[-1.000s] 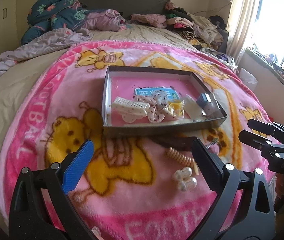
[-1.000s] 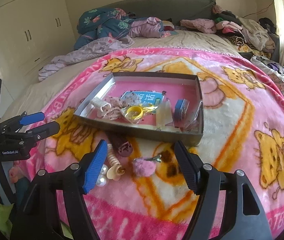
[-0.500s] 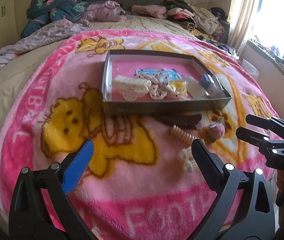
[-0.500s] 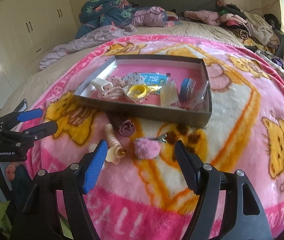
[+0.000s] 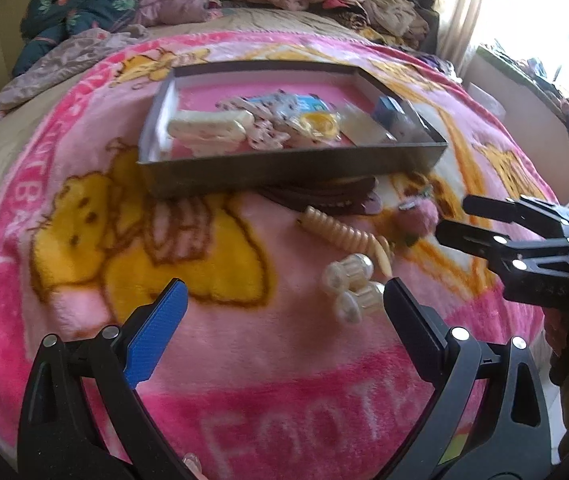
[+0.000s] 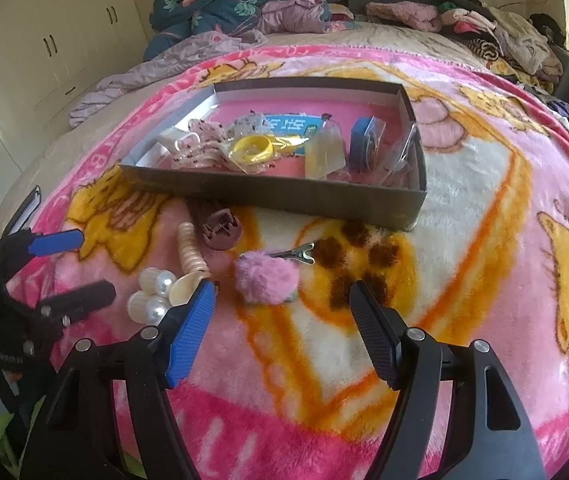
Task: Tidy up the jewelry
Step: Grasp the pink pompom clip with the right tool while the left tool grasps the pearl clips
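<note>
Nearest, both grippers stand open and empty above a plush pink blanket point(image 6: 464, 208) printed with yellow bears. The right gripper point(image 6: 282, 298) has its ribbed blue and black fingers spread, with the fuzzy pink pom-pom clip point(image 6: 266, 278) lying just ahead between them, its metal clip end pointing away. The left gripper point(image 5: 280, 300) is likewise spread; the glossy pearl clip point(image 5: 350, 284) lies beside its black right-hand finger. Just beyond the pearls lies a ridged, cream spiral clip point(image 5: 344, 234), and past that a dark brown claw clip point(image 6: 220, 228) close against the box wall. Farther on sits a shallow rectangular grey box point(image 6: 276, 190) with a pink floor, holding a cream hair claw point(image 5: 208, 128), speckled fabric pieces, a yellow ring point(image 6: 252, 148), a clear packet and a small blue case point(image 6: 364, 142). Heaped clothing point(image 6: 244, 12) lies at the far end of the bed.
</note>
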Demonstrator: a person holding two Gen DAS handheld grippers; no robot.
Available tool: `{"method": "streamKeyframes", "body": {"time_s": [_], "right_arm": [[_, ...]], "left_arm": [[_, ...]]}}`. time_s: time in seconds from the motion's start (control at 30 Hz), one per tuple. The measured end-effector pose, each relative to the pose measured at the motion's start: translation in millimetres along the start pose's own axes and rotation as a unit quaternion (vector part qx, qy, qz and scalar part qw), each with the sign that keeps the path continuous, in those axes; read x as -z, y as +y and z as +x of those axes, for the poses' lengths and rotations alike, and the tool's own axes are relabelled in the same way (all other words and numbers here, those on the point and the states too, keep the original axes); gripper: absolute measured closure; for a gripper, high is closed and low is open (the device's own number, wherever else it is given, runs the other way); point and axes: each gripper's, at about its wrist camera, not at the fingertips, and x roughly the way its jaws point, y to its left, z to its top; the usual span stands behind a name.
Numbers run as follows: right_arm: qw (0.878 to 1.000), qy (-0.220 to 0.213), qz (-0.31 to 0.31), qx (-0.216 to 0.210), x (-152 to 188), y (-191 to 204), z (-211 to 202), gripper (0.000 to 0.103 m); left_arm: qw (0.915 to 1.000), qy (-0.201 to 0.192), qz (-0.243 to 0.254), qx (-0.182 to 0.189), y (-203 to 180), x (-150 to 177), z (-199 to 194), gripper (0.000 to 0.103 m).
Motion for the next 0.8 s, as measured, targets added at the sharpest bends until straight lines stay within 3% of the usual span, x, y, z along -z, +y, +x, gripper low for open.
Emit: {"method": "streamKeyframes", "body": {"time_s": [0.3, 0.43, 0.6, 0.7, 0.8], "right_arm": [[1.000, 0.015, 0.004, -0.024, -4.6, -3.8, 22.5, 0.036], [0.999, 0.019, 0.004, -0.033, -5.9, -3.0, 30.2, 0.043], [0.999, 0.020, 0.002, -0.037, -7.1, -3.7, 37.0, 0.059], [0.999, 0.017, -0.001, -0.037, -7.4, -4.9, 38.6, 0.070], [0.999, 0.013, 0.003, -0.042, -7.4, -9.6, 36.8, 0.072]], "left_arm": [[0.9996, 0.020, 0.013, 0.013, -11.8, 4.8, 17.0, 0.013], [0.9994, 0.025, 0.015, 0.017, -15.1, 5.1, 22.1, 0.013], [0.9991, 0.030, 0.016, 0.027, -19.3, 3.4, 27.5, 0.014], [0.9987, 0.032, 0.018, 0.034, -22.5, 1.5, 30.6, 0.023], [0.9982, 0.038, 0.022, 0.042, -27.6, 0.7, 34.6, 0.036]]}}
